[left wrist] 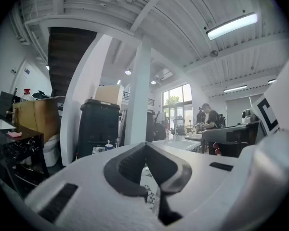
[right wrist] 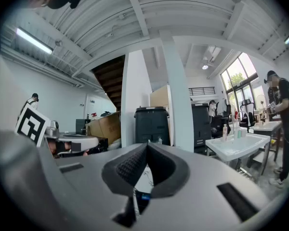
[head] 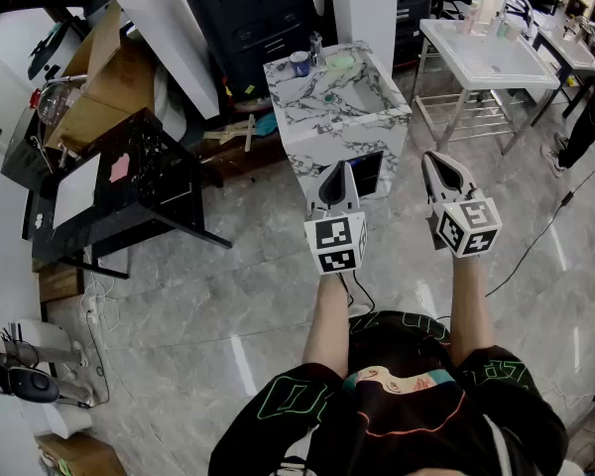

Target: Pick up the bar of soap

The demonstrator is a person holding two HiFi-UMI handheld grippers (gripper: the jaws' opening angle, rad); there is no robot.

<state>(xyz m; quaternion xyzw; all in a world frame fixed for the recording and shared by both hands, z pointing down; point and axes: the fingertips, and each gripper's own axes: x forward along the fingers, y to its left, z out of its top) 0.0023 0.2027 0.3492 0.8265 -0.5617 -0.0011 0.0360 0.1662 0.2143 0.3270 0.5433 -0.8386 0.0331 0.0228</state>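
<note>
We hold the left gripper and right gripper level at mid-frame, each clenched on nothing. The pale green bar of soap lies at upper centre on the marble sink stand, well apart from both.

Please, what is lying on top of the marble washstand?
On the marble washstand sit a blue-topped cup, a pale green bar, probably the soap, and a small bottle; a teal item lies in the basin. The basin's near inside wall is hidden by its front rim.
</note>
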